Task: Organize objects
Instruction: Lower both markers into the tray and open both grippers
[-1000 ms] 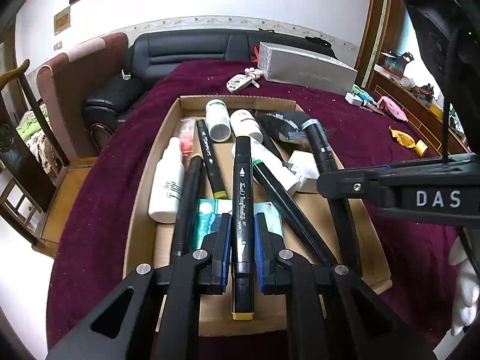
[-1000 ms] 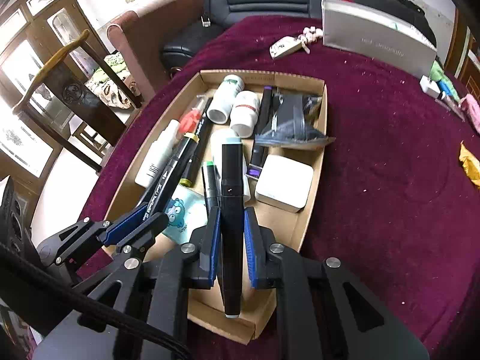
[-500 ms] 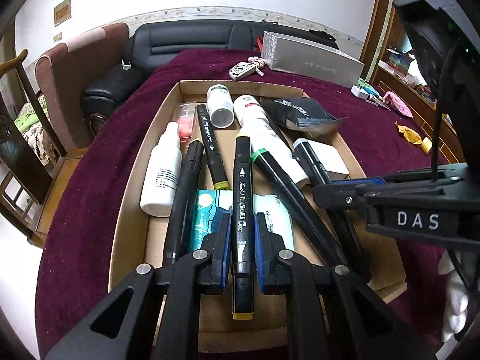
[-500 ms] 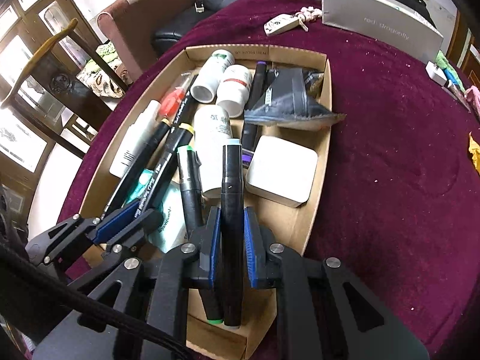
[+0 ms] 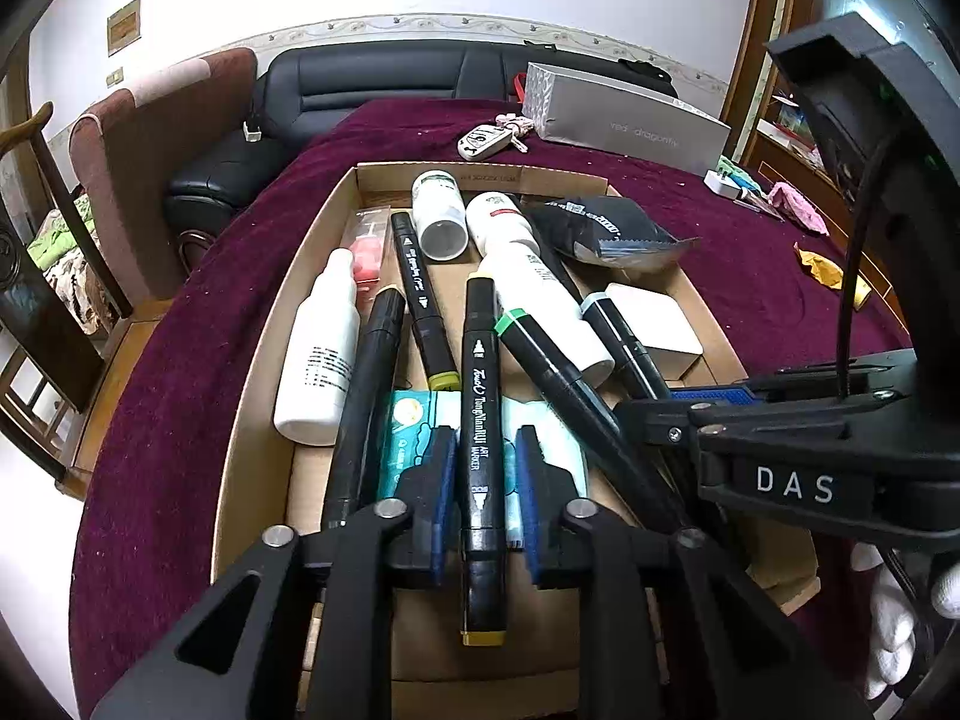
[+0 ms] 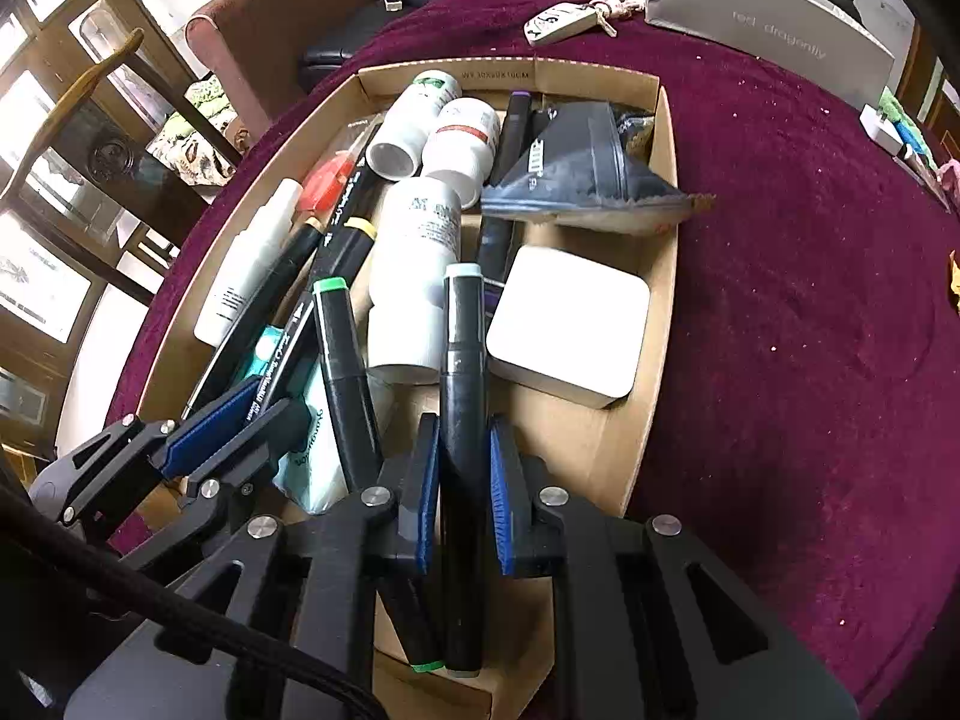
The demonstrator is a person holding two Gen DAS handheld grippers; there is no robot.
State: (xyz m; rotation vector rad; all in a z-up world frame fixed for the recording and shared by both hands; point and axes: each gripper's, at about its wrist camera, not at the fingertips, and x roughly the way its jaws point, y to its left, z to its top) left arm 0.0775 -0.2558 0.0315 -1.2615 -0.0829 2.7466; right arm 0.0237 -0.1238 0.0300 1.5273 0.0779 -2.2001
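Note:
A cardboard tray (image 5: 264,354) (image 6: 654,324) on the maroon cloth holds several black markers, white bottles, a white square box and a black pouch. My left gripper (image 5: 480,468) stands open around a yellow-capped black marker (image 5: 480,420); both pads stand off its sides. It lies low in the tray over a teal wipes pack (image 5: 408,438). My right gripper (image 6: 461,480) is open too, with small gaps beside a grey-capped black marker (image 6: 462,360). That marker lies next to a green-capped marker (image 6: 342,360). The left gripper shows in the right wrist view (image 6: 234,420).
A white spray bottle (image 5: 318,360), white pill bottles (image 6: 414,276), the white box (image 6: 570,324) and the black pouch (image 6: 576,180) crowd the tray. A grey carton (image 5: 624,120) and a key fob (image 5: 486,141) lie beyond. A sofa and chairs stand behind the table.
Both grippers came down lower into the tray with their markers, and both sets of jaws have opened slightly, leaving gaps beside the markers.

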